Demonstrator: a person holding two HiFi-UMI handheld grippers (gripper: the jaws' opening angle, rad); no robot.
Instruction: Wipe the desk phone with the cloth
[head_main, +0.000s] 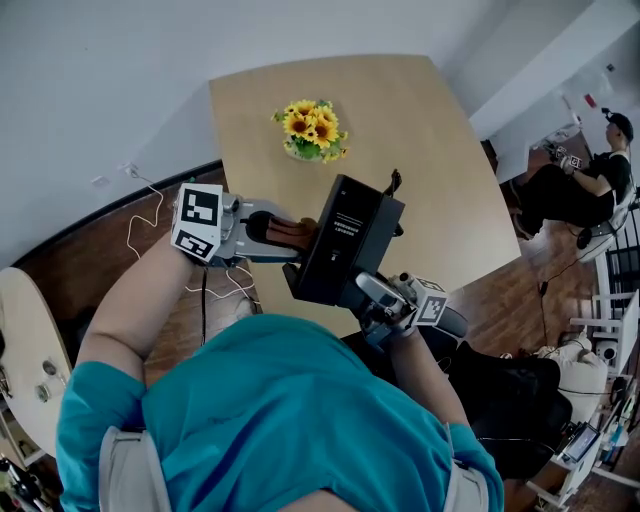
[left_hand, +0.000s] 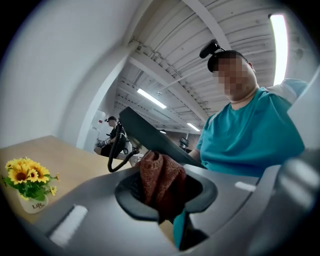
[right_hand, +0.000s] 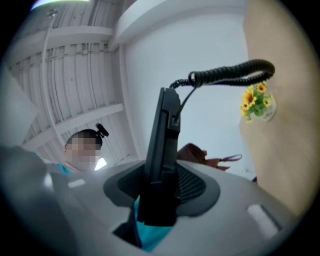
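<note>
The black desk phone (head_main: 345, 240) is lifted off the table and tilted, underside toward me, above the table's near edge. My right gripper (head_main: 378, 297) is shut on the phone's lower edge; in the right gripper view the phone (right_hand: 162, 150) stands edge-on between the pads, its coiled cord (right_hand: 225, 75) looping right. My left gripper (head_main: 285, 232) is shut on a rust-brown cloth (head_main: 290, 231), which presses against the phone's left side. In the left gripper view the cloth (left_hand: 160, 177) is bunched between the jaws, touching the phone's dark body (left_hand: 150, 135).
A small pot of yellow sunflowers (head_main: 312, 130) stands mid-table on the light wooden table (head_main: 430, 170). White cables (head_main: 140, 215) trail on the floor at left. A seated person (head_main: 585, 185) is at far right, amid chairs and equipment.
</note>
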